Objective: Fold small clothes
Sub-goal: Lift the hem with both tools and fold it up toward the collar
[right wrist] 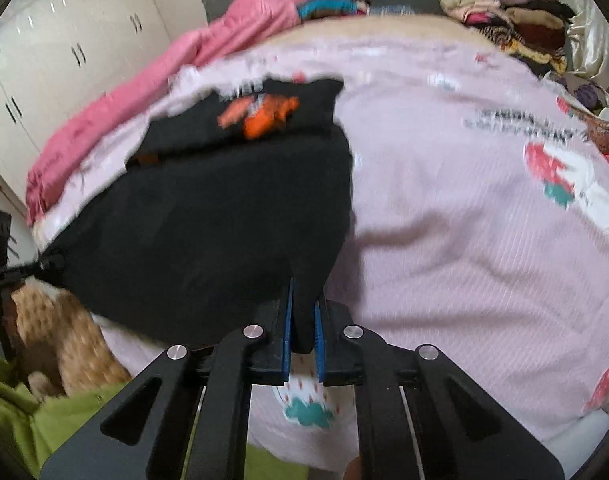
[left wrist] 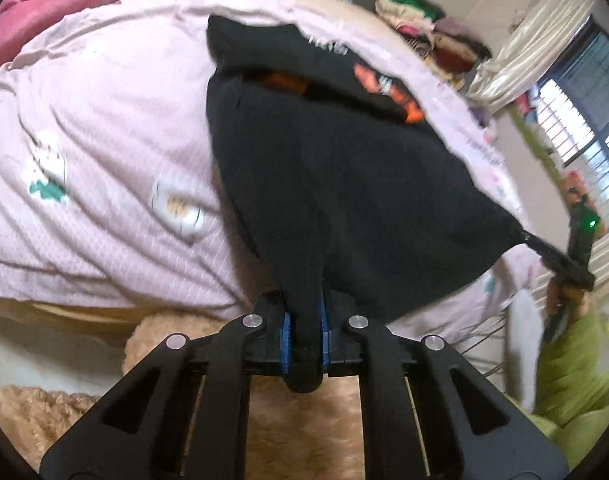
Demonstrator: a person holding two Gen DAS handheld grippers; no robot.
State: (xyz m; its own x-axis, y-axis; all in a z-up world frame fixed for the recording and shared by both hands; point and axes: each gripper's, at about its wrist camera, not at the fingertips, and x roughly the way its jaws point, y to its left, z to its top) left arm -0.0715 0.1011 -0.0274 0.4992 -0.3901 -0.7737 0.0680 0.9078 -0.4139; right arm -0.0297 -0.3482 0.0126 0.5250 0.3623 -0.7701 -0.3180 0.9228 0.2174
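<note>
A small black garment (left wrist: 324, 168) with an orange print (left wrist: 388, 92) lies on a pink bedsheet (left wrist: 104, 128), its near part lifted. My left gripper (left wrist: 304, 332) is shut on one near corner of the garment. My right gripper (right wrist: 303, 332) is shut on the other near corner of the same garment (right wrist: 208, 216). The orange print (right wrist: 260, 114) shows on the far part, which rests on the sheet (right wrist: 464, 200). The right gripper shows at the right edge of the left wrist view (left wrist: 560, 256). The left one shows at the left edge of the right wrist view (right wrist: 8, 272).
A pink quilt (right wrist: 152, 80) lies along the bed's far left. Stacks of folded clothes (right wrist: 512, 16) sit at the back right. A tan fluffy blanket (left wrist: 288, 420) hangs below the bed edge. White wardrobe doors (right wrist: 44, 52) stand left; a window with curtains (left wrist: 576, 100) is right.
</note>
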